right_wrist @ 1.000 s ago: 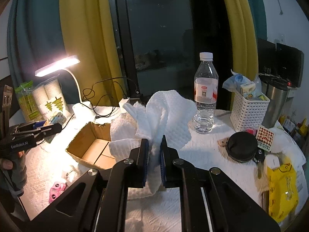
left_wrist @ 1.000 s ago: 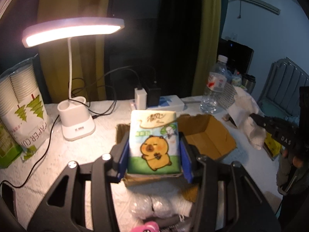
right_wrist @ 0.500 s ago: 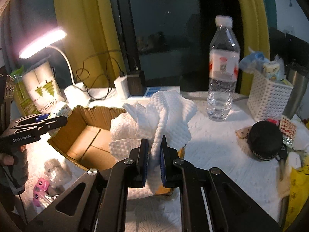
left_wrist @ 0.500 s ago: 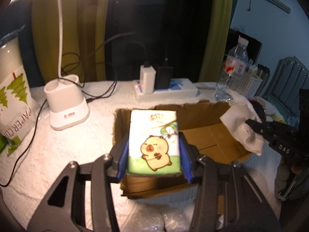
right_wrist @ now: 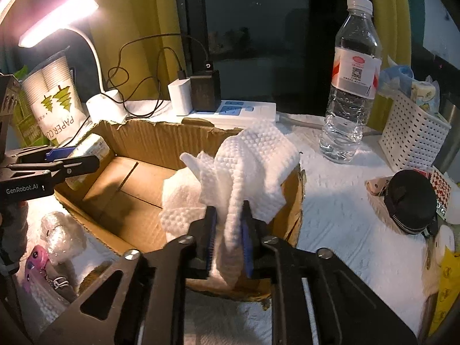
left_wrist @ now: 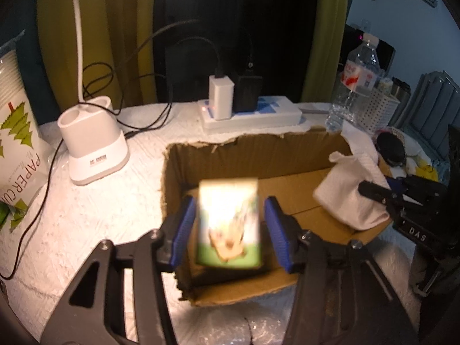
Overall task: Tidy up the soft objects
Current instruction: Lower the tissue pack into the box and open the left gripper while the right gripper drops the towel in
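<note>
Released since before, tissue pack (left_wrist: 229, 224) blurs inside box (left_wrist: 258, 149).

**Clutter Around the Work Area**

A lit desk lamp (right_wrist: 59, 15) stood at the back left, its white base (left_wrist: 92, 149) beside a sleeve of paper cups (right_wrist: 54, 102). A white power strip (left_wrist: 253, 113) carried a white charger (left_wrist: 220, 97) and a black adapter (left_wrist: 247, 93) with cables. To the right stood a water bottle (right_wrist: 352, 86), a white perforated basket (right_wrist: 411, 135), a black zip pouch (right_wrist: 409, 201) and a yellow bag (right_wrist: 448, 287).
</note>
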{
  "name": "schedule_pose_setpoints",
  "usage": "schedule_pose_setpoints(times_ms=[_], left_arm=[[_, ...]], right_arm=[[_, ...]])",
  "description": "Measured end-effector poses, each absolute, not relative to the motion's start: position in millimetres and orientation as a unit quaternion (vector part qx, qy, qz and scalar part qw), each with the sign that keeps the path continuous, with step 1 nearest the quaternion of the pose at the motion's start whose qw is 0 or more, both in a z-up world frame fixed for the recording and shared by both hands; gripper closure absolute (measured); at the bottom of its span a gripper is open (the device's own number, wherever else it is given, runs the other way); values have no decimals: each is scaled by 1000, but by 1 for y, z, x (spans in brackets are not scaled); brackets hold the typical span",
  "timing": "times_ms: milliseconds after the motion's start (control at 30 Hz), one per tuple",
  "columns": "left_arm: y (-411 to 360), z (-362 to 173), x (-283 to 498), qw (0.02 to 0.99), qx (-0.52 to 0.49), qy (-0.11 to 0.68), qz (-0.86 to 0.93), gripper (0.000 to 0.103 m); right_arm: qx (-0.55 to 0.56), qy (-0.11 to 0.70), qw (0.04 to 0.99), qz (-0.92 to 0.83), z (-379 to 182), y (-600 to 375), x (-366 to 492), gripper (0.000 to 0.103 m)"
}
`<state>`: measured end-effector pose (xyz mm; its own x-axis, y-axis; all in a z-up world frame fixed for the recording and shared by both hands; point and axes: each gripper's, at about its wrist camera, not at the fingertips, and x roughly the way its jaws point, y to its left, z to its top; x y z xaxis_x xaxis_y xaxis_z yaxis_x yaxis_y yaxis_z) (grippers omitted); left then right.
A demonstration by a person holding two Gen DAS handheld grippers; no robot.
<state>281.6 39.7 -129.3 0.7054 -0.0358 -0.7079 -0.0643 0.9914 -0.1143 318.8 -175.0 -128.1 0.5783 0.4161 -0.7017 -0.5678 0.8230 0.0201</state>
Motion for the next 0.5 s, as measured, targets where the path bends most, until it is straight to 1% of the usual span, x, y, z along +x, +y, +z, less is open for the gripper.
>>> schedule_pose_setpoints(times_ms=[33,67,100,200,500], left_arm=[[40,-128,280,922,-65,381,9,47],[40,-126,279,923,-65,380,10,37],[41,-124,277,923,-68,377,11,30],[42,-118,270,929,-65,364,17,30],[46,-102,243,935,-70,348,17,30]], right_arm=[[-106,362,883,279,-126,-174,317,67],[-108,359,884,279,-124,-174,315,60],[-109,355,886,277,-120,-174,313,56],[-106,350,890,273,-114,-176,309,54],[-99,340,899,258,-98,-183,286,53]])
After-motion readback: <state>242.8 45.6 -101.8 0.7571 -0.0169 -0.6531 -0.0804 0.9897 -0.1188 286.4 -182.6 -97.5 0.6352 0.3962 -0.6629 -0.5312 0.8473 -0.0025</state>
